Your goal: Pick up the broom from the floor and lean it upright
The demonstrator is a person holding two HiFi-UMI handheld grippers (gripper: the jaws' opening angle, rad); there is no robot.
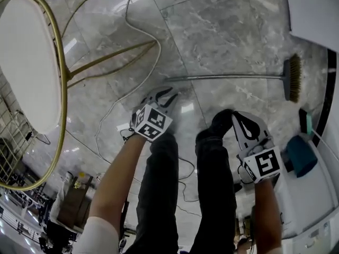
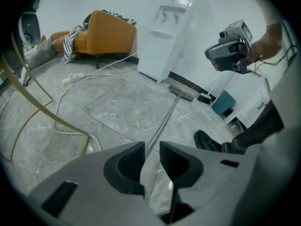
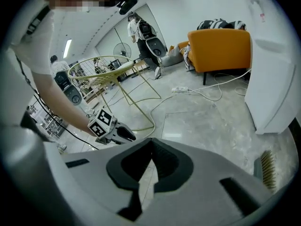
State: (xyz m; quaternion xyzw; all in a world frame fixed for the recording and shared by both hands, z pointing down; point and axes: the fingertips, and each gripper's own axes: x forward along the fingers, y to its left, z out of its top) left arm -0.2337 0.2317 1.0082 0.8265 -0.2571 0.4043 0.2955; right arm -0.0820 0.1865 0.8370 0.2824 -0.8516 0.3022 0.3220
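**One broom flat on the floor, two grippers over it**

One marble floor carries everything. One gold-wire stool with a round white top stands at its left edge, cut off by the head view's border. One white dispenser stands by the far wall, its bottle partly lost at the edge of the left gripper view. One orange chair sits to the left of it with striped cloth heaped on it; what the cloth is cannot be told.

One broom lies flat, with its head toward the floor's right edge and its handle end near the middle. In the right gripper view only its bristles show.

There are two grippers. The left gripper hangs just above the handle end with its jaws a little apart; the handle shows through the gap, but nothing is clamped. The right gripper has its jaws pressed together and empty.

One white cable snakes under the stool. Two legs show but only one black shoe; the other foot is hidden behind the left gripper.
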